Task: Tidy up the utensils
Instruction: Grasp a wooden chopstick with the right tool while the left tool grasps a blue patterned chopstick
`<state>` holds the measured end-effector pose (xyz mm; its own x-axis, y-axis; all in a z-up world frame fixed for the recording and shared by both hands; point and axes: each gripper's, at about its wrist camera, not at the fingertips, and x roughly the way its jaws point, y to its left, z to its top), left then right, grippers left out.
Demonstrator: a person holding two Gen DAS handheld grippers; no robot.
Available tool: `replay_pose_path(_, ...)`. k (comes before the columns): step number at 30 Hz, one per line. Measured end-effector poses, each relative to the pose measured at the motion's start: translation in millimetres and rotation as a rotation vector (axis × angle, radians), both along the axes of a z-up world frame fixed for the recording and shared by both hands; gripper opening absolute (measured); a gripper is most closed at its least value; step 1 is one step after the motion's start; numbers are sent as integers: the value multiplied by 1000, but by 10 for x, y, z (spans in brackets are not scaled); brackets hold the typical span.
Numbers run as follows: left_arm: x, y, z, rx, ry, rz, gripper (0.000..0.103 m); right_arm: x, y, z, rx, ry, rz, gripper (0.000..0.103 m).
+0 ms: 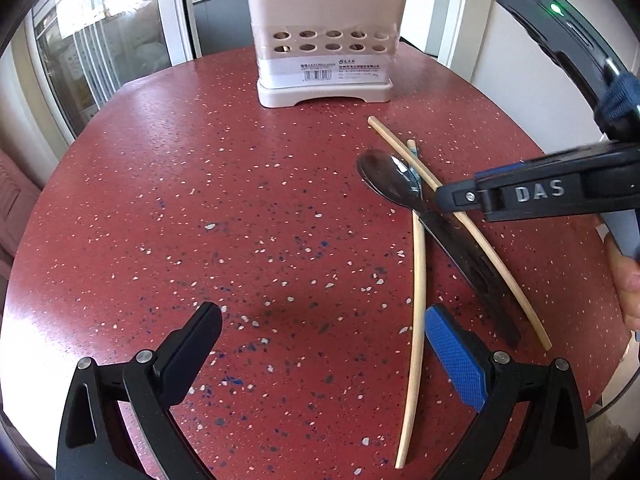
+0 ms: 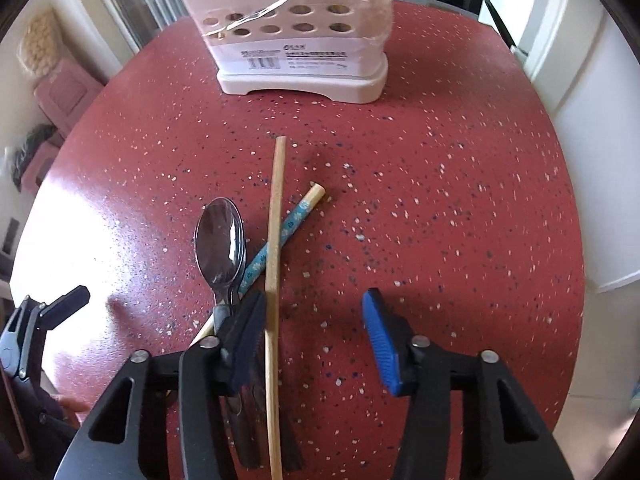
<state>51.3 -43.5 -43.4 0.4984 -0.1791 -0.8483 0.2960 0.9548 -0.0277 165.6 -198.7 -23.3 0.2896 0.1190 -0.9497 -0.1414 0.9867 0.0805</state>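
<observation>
the right gripper (image 2: 314, 340) hung over the crossed utensils with its jaws partly apart, gripping nothing; the plain bamboo chopstick (image 2: 273, 280) ran up between its fingers, just beside the black left finger (image 2: 248, 344) and well clear of the blue-padded one (image 2: 382, 340). whether that black finger touched the stick could not be told. beside the stick lay the dark shiny metal spoon (image 2: 221, 240), bowl pointing away, and under both crossed a blue-patterned bamboo chopstick (image 2: 280, 236).

the left gripper (image 1: 320, 356) hovered wide apart above the bare speckled red round table (image 1: 200, 200), with nothing between its fingers; the lower end of a chopstick (image 1: 416, 300) passed just beside its blue pad (image 1: 452, 356). farther back, at the table's far side, stood the cream plastic utensil holder with round holes (image 1: 324, 60), upright, with a few utensils already standing in it.
</observation>
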Motion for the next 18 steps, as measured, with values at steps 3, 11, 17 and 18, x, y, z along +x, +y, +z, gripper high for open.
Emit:
replay_pose_path(3, 36, -57, -17, 1, 16, -14, 103, 81, 119, -21, -42, 1, 27, 41)
replay_pose_path(11, 143, -237, -12, 40, 26, -88, 103, 135, 62, -12, -28, -5, 7, 8)
replay_pose_path(17, 367, -391, 11, 32, 51, -128, 97, 25, -226, 53, 82, -21, -46, 7)
replay_pose_path(18, 414, -434, 15, 39, 55, -138, 97, 11, -262, 55, 89, -23, -51, 7)
